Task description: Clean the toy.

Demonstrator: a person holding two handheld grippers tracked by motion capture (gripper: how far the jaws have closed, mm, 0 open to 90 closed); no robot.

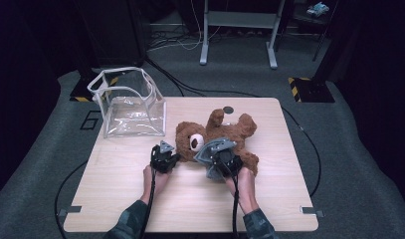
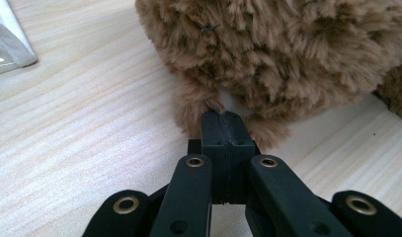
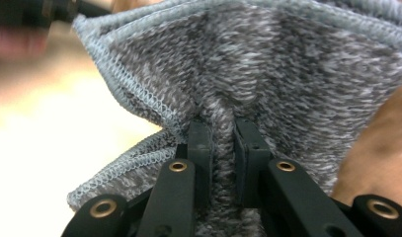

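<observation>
On the pale wood-grain worktop (image 1: 120, 174), the brown plush teddy bear (image 1: 230, 134) lies on its back near the middle, head toward the person's left, limbs spread. No brand, label or legible writing shows on the bear or its garment; a faint grey marking on the floor left of the worktop cannot be read with confidence.

The left tongs (image 1: 165, 158) sit just beside the bear's head. In the left gripper view the left tongs (image 2: 222, 118) stand with jaws pressed together, pads meeting, a small tuft of brown fur at the bear's lower edge (image 2: 287, 54) pinched at their tip. That view also shows the shaggy pile close up, and a corner of the clear plastic at its upper left.

The right tongs (image 1: 221, 159) rest over the bear's body, gripping a mottled grey knitted cloth with a pale stitched hem (image 1: 210, 149). In the right gripper view the right tongs (image 3: 223, 133) are nearly closed, a vertical fold of the grey knit (image 3: 248, 64) clamped between the pads. The overlocked hem and marled weave are plain there; from the high view the cloth reads as a grey patch across the bear's chest.

A clear plastic open-topped box bag with white edging (image 1: 128, 102) stands at the worktop's far left corner, well apart from the bear.
</observation>
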